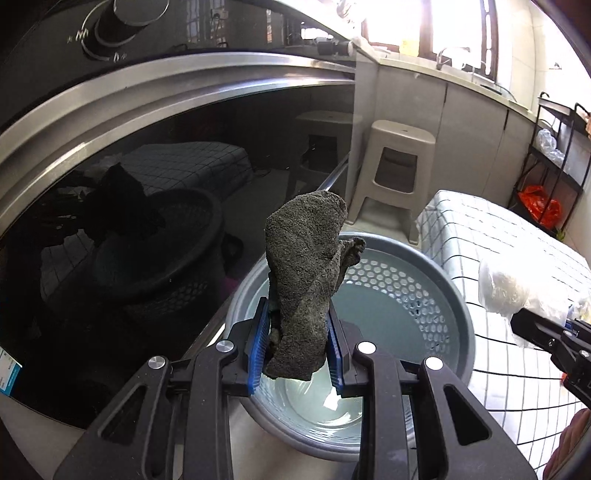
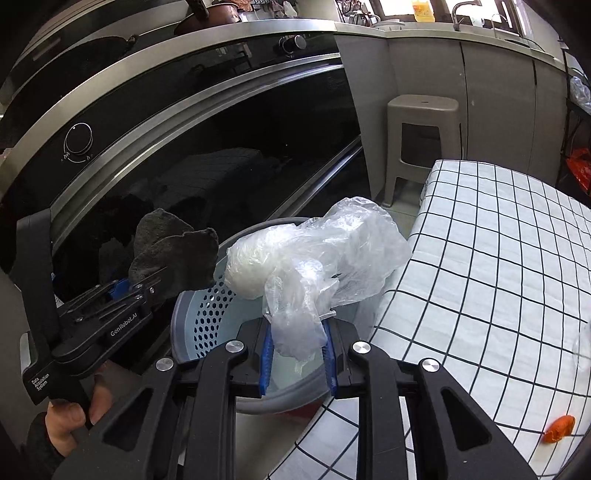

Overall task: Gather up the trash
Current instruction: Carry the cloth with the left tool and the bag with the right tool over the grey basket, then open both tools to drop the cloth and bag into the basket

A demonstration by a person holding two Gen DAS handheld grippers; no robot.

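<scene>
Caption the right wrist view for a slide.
Right tongs grip crumpled clear plastic bag above grey perforated basket.

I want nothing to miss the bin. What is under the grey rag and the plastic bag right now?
Below the grey rag and plastic bag sits the grey perforated bin, its visible inside empty. The tongs and their loads hide part of its floor.

A home kitchen: built-in oven (image 2: pixel 207 155), countertop sink tap (image 2: pixel 463 11), plastic stool (image 2: pixel 423 144).
</scene>
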